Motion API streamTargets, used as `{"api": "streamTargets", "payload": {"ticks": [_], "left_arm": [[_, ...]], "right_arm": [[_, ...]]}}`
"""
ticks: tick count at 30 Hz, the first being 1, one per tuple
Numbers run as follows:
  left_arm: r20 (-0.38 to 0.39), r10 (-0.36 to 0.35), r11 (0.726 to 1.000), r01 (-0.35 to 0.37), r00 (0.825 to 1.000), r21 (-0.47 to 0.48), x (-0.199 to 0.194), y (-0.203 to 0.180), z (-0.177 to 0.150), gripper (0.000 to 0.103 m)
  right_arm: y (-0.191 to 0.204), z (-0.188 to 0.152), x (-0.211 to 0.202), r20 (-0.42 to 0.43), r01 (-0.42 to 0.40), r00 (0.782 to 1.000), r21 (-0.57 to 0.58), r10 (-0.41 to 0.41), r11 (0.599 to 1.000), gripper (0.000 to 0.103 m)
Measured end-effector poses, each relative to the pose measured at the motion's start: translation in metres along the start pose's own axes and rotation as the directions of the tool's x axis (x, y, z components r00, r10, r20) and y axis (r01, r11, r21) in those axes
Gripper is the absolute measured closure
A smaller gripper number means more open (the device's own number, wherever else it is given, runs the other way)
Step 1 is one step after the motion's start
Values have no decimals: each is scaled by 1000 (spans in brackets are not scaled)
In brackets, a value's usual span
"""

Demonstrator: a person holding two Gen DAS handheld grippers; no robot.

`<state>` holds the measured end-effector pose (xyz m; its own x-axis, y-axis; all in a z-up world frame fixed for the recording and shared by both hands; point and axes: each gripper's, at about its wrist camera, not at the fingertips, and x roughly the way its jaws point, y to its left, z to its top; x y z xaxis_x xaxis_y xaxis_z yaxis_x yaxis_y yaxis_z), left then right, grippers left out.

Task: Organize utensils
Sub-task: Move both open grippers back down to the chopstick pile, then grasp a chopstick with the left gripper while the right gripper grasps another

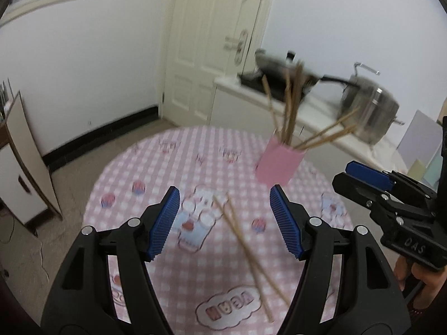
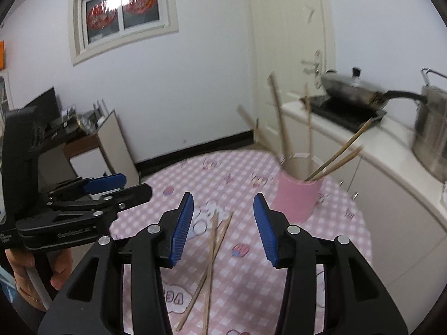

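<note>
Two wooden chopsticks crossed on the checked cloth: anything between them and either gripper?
Nothing visible. The two wooden chopsticks lie bare on the pink checked tablecloth, below the open left gripper and open right gripper. The pink cup holder stands farther back, aside.

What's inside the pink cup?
Several wooden chopsticks stand in the pink cup, leaning outward. Their lower ends and the cup's bottom are hidden by its wall.

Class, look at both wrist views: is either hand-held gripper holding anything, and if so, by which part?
Nothing is held. The left hand-held gripper and right hand-held gripper are both open above the two loose chopsticks crossed on the table.
</note>
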<state>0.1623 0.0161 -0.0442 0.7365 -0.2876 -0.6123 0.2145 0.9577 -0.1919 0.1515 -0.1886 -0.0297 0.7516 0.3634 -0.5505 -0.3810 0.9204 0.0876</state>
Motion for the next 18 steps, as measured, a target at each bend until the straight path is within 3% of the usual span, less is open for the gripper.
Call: {"api": "streamTargets", "payload": {"ticks": [7, 18], "left_arm": [[-147, -1, 998, -10, 989, -70, 42, 25, -19, 36], [-289, -45, 992, 8, 956, -127, 111, 17, -30, 36]], "right_arm": [[3, -27, 57, -167, 10, 986, 20, -7, 1000, 61], [-30, -48, 94, -261, 44, 965, 103, -16, 994, 61]]}}
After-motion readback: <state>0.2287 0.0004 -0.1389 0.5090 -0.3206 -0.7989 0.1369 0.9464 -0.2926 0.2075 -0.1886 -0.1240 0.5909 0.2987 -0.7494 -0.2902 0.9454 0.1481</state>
